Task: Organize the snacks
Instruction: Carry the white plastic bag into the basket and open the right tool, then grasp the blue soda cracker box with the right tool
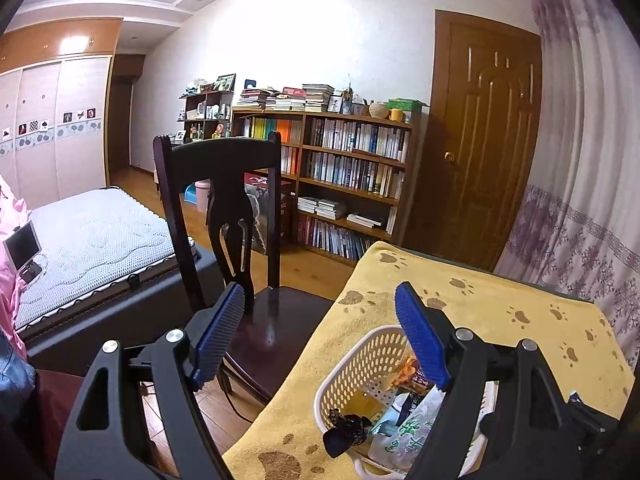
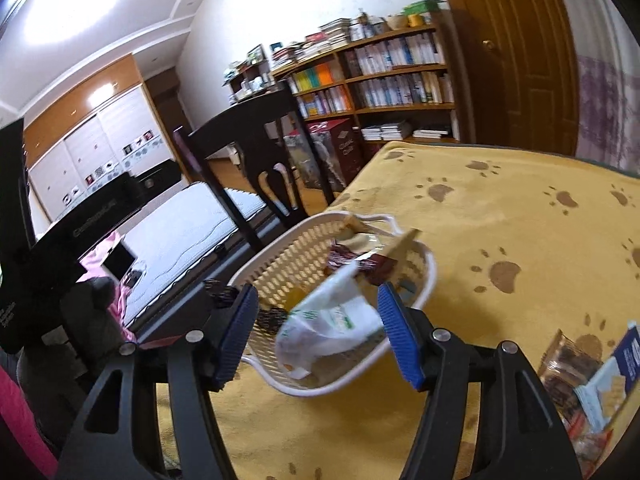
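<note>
A white perforated plastic basket (image 2: pixel 416 280) sits on a bench covered by a yellow cloth (image 2: pixel 500 220) printed with brown paw marks, close to the bench's edge beside a dark wooden chair (image 1: pixel 224 208). The basket already holds a loose heap of snacks: a pale crinkled bag with green print (image 2: pixel 332 320) lying uppermost at the near end, small dark twisted-wrapper sweets (image 1: pixel 346 426), and flat brown and tan packets (image 2: pixel 372 256) further in. More snack packets (image 2: pixel 588 384), among them a blue-and-white box and a clear brown wrapper, lie on the cloth just to the right, outside the basket.

These packets look light, thin and crackly, likely to slide on smooth film and to crush if squeezed hard. A sensible hold would be on a sealed edge or flat end, with a gentle pinch. The basket itself appears stiff but light, so it could skid on the cloth if nudged; its rim offers the firmest hold.

The left gripper (image 1: pixel 320 340) hovers over the basket's left side, tilted slightly downwards, its blue ribbed pads (image 1: pixel 422 340) spread wide apart with nothing between them. The right gripper (image 2: pixel 318 330) points at the near end of the basket, just above the pale bag, likewise spread wide and empty; the view is somewhat blurred. A bed, bookshelves and a wooden door fill the room behind.
</note>
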`<state>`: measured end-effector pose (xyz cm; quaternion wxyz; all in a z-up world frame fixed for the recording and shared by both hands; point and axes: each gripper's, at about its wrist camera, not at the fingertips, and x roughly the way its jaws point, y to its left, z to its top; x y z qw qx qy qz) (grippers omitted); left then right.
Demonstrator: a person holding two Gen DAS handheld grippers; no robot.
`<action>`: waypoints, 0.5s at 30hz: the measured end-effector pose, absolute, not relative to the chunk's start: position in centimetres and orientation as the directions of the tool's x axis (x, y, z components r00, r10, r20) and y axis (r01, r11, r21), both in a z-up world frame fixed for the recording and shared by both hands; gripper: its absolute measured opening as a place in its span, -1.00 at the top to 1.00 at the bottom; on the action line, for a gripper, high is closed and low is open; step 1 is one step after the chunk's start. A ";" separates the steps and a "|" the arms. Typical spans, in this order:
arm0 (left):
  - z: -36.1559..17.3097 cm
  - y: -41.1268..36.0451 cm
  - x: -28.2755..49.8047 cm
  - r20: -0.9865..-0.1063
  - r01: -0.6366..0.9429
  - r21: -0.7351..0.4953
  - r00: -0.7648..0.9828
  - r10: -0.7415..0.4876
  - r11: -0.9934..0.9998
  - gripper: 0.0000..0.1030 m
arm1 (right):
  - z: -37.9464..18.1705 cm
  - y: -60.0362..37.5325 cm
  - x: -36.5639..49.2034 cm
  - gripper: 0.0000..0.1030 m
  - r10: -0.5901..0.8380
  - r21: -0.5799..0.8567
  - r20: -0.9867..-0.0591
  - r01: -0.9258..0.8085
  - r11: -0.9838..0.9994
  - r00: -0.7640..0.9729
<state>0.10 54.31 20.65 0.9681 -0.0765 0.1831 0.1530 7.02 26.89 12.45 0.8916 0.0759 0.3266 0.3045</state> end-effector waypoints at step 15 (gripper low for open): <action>20.5 52.9 0.1 -0.372 -0.301 -0.077 0.893 0.252 0.951 -0.66 | 10.5 22.2 6.9 -0.21 0.516 0.361 -0.542 -0.371 0.856 0.663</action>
